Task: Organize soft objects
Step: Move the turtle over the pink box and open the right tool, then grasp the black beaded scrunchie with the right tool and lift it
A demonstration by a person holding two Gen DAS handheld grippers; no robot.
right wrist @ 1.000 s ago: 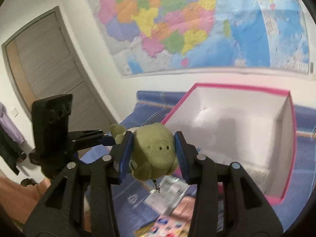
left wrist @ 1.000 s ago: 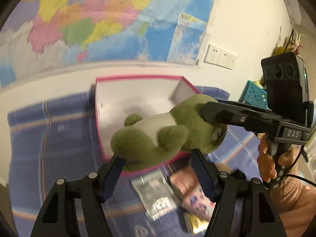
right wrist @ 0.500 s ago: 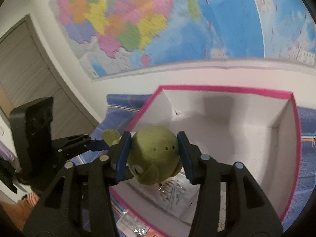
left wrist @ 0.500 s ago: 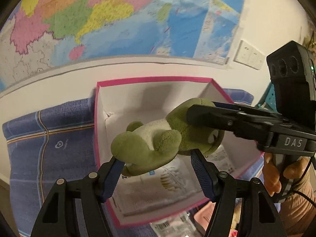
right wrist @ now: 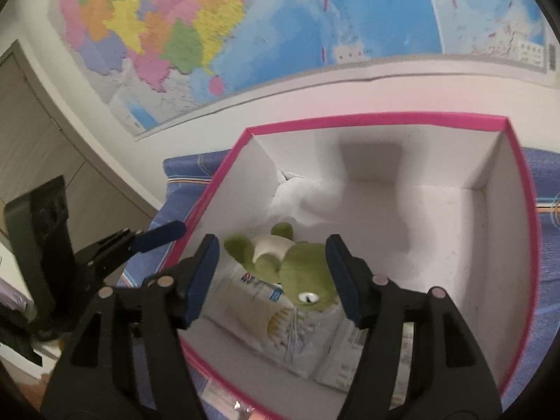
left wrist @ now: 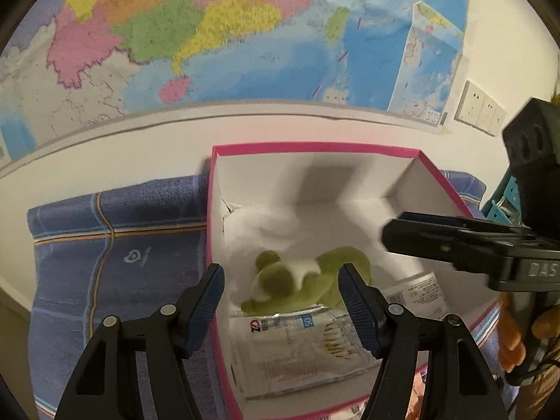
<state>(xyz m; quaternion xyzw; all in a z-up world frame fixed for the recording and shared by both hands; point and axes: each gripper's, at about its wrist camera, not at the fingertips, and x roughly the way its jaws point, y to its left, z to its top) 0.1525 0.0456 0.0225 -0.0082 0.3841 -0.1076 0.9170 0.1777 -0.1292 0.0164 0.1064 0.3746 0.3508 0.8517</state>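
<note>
Left gripper [left wrist: 280,288]: jaws held apart, nothing clamped; pads are clear of the frog [left wrist: 308,281], which is seen below and beyond them. Right gripper [right wrist: 271,273]: jaws opening, no pad contact with the frog [right wrist: 297,266], seen lying lower down between the fingers.

The frog is lying inside the box [left wrist: 315,147], near the corner closest to the left gripper, belly partly up, head toward the right gripper. It is resting on a clear packet of swabs [left wrist: 315,343] laid on the box floor; a second white packet [right wrist: 350,350] is seen beside that, under the right gripper's right finger. Crumpled white stuffing [left wrist: 266,224] is seen just beyond the frog, in the box.

The box is set on a blue cloth [left wrist: 105,245] spread around it. Beyond the box, a white wall with a map [left wrist: 227,35]; sockets [left wrist: 481,106] to the right of the left gripper.
</note>
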